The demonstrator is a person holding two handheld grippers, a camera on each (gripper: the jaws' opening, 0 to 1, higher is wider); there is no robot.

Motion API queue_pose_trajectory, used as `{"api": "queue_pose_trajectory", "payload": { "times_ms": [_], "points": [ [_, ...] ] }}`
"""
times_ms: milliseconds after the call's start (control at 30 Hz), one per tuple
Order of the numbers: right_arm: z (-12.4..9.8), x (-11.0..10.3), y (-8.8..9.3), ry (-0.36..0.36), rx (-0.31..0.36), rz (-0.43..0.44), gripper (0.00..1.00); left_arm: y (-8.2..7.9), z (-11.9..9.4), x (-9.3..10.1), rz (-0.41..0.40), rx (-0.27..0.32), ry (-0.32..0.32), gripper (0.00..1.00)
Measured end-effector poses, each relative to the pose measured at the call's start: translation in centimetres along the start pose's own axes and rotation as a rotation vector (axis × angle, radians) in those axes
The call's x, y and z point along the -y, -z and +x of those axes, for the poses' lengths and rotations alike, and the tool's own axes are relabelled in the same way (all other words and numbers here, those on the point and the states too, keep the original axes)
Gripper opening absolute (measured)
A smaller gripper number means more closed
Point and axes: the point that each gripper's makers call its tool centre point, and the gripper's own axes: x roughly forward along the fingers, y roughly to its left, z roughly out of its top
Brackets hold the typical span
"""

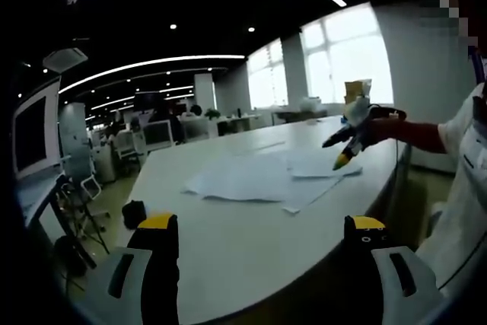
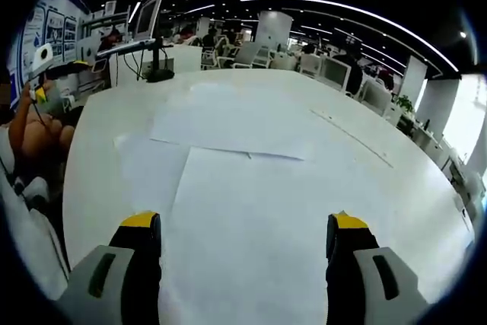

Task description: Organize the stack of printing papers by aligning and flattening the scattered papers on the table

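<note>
papers (image 1: 262,176) lie loose and overlapping on the white tabletop (image 1: 228,241), spread out rather than squared up; edges stick out at different angles, one corner pointing toward the near table edge. in the right gripper view the same papers (image 2: 243,211) sit directly ahead of the jaws: one large sheet close in, another sheet beyond it lying skewed, a third showing at the left underneath. all sheets lie flat on the surface, none lifted.

left gripper (image 1: 262,226): jaws spread wide, yellow tips apart, nothing between them. it hangs short of the papers, above bare tabletop near the edge.

right gripper (image 2: 243,230): jaws likewise spread wide and empty, poised over the nearest sheet; cannot tell if the tips touch the paper. the right gripper (image 1: 351,146) also shows in the left gripper view, over the far right corner of the paper spread, held by the person's hand (image 1: 384,125), with a white sleeve (image 1: 472,142) beside it. its yellow tip points down toward the sheets.

surroundings: open office, ceiling light strips (image 2: 358,13), bright windows (image 1: 327,58), a monitor (image 2: 148,13) on a stand at the far corner of the tabletop (image 2: 426,188), office chairs (image 1: 80,176) and more desks behind.
</note>
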Motion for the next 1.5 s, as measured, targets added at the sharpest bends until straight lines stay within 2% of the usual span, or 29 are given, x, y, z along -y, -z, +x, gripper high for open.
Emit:
{"api": "queue_pose_trajectory", "payload": {
  "times_ms": [567, 1033, 1200, 1500],
  "points": [
    [0.6, -0.1, 0.2, -0.008, -0.015, -0.003, 0.85, -0.3, -0.2, -0.7, 0.003, 0.013, -0.012, 0.92],
    [1.3, -0.5, -0.1, -0.009, -0.032, -0.011, 0.85, 0.6, -0.7, -1.9, -0.015, 0.018, -0.022, 0.92],
    [0.9, -0.3, -0.5, -0.004, -0.025, -0.02, 0.85, 1.3, -0.8, -2.5, -0.028, 0.006, -0.036, 0.92],
    [0.8, -0.4, -0.4, -0.002, -0.022, -0.016, 0.85, 0.9, -0.9, -1.9, -0.029, 0.024, -0.032, 0.92]
  ]
}}
